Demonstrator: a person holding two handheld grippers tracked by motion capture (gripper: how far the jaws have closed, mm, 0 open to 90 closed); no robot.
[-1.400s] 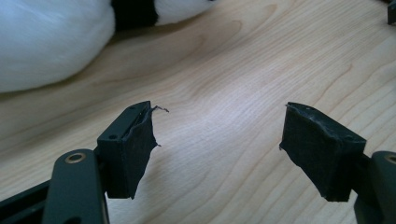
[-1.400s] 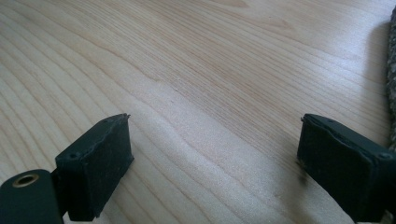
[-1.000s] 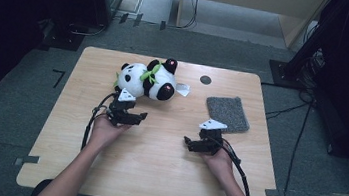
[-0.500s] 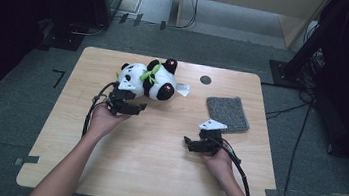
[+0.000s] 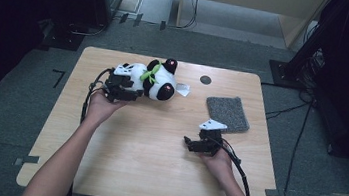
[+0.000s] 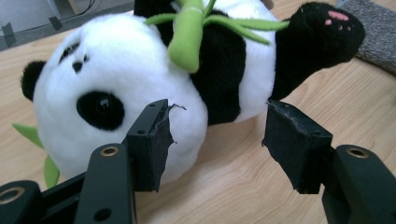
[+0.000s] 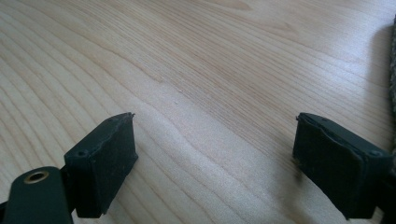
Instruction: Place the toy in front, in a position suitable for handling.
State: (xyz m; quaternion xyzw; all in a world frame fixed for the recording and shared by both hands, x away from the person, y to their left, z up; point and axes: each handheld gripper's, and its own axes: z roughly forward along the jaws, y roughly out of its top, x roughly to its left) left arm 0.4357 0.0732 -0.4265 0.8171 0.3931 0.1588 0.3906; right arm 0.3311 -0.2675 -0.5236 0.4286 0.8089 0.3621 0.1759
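Plush black-and-white panda is lying on its side on the wooden surface, up in the upper left part of the high view. My left gripper is right at it, spread wide and gripping nothing. In the left gripper view the panda takes up the top of the frame: white head at left with its black eye patch, green bamboo sprig across its chest at top centre, a black paw with pink toe marks at upper right. One of my jaws sits just in front of the head, so close I can't tell if it's touching; the other stands off to the right with bare wood between them. So the gripper is at the toy but not closed on it.

My right gripper is well apart from all that, lower right of centre in the high view, resting near the surface. Its own view shows the gripper spread apart too, just wood grain between the jaws.

Grey mat lies just above the right gripper in the high view, and a small white tag sits just right of the panda.
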